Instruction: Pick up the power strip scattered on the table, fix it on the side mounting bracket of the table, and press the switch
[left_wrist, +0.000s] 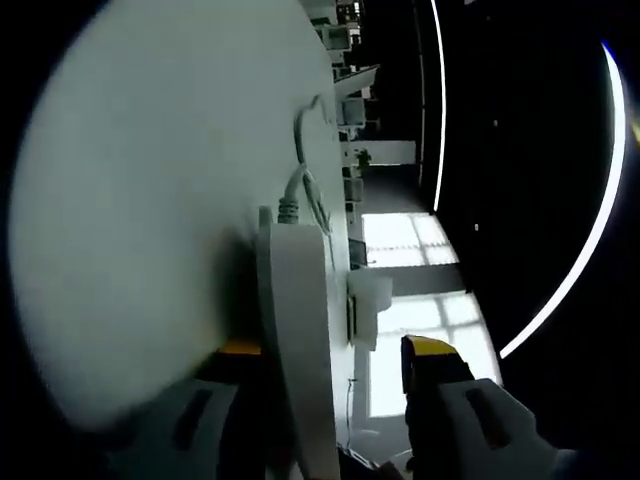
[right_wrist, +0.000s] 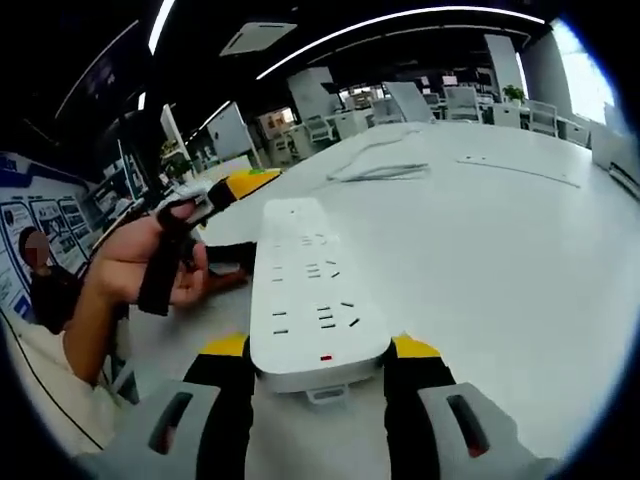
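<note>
Right gripper (right_wrist: 318, 372): fingers clamped on the near end of the white strip (right_wrist: 312, 290), which lies flat on the desk (right_wrist: 500, 250). At 9 o'clock, a hand (right_wrist: 150, 262) on the left gripper (left_wrist: 330, 375): fingers either side of the strip's edge, grip unclear. Beyond, its cable (right_wrist: 380, 172); chairs (right_wrist: 460, 100) farthest.

No legible text, brand or number in either view. The power strip (right_wrist: 312, 296) face in the right gripper view carries only socket slots and a small red mark near its close end, no lettering I can resolve. The wall posters (right_wrist: 22, 240) at the far left of that view have printed blocks and graphics, too small and blurred to read. In the left gripper view the strip's side is plain, unmarked.
</note>
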